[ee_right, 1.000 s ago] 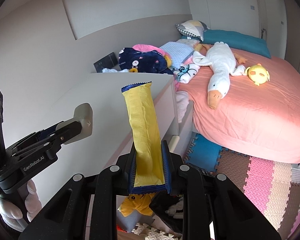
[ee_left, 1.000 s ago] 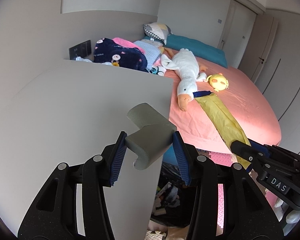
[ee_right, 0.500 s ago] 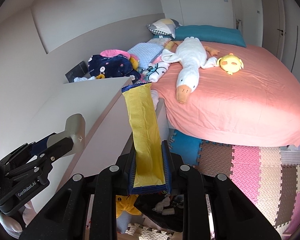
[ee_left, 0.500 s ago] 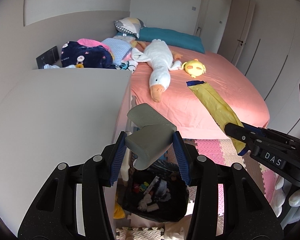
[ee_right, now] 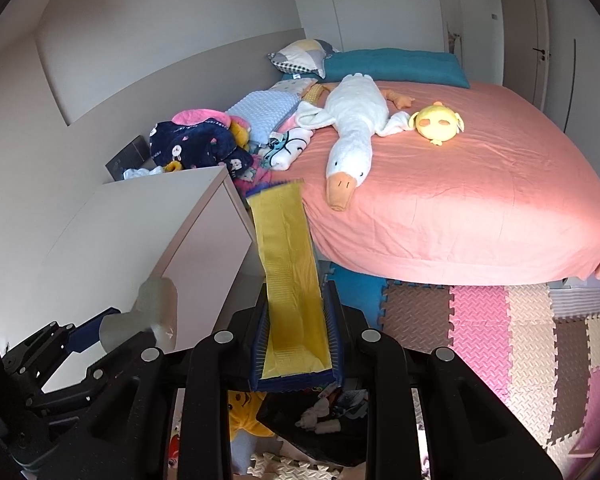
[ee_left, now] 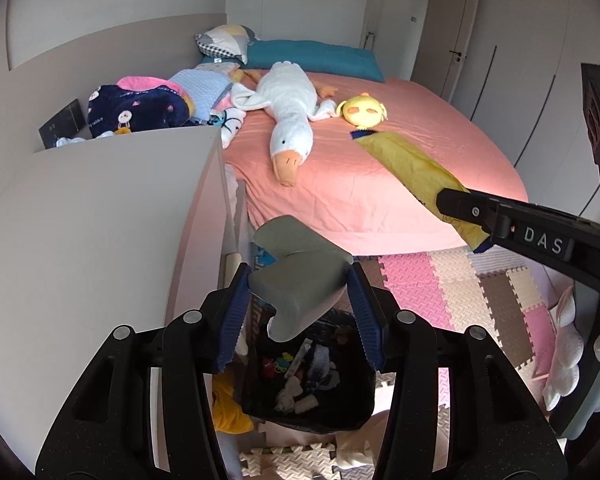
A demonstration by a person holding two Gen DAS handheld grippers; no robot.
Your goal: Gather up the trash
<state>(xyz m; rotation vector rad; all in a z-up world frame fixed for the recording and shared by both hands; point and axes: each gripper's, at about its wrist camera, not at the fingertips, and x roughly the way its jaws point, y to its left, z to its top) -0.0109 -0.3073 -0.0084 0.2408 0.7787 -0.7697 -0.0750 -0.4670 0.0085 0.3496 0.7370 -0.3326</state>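
My left gripper (ee_left: 298, 304) is shut on a grey L-shaped foam piece (ee_left: 300, 280) and holds it above an open black trash bag (ee_left: 308, 384) on the floor; the foam piece also shows at the left of the right wrist view (ee_right: 156, 312). My right gripper (ee_right: 298, 340) is shut on a long yellow wrapper with blue ends (ee_right: 288, 264), which sticks up and forward. That wrapper also shows in the left wrist view (ee_left: 412, 172), held to the right of my left gripper. The trash bag (ee_right: 324, 420) lies just below my right gripper.
A white cabinet (ee_left: 100, 216) stands at the left, close to the bag. A bed with a pink sheet (ee_right: 460, 184) carries a white goose plush (ee_right: 352, 120), a yellow plush (ee_right: 438, 120) and piled clothes. Coloured foam floor mats (ee_right: 500, 332) lie at the right.
Both grippers have moved right, off the cabinet top and out over the floor. The trash bag has come into view under them. Both still hold their items.
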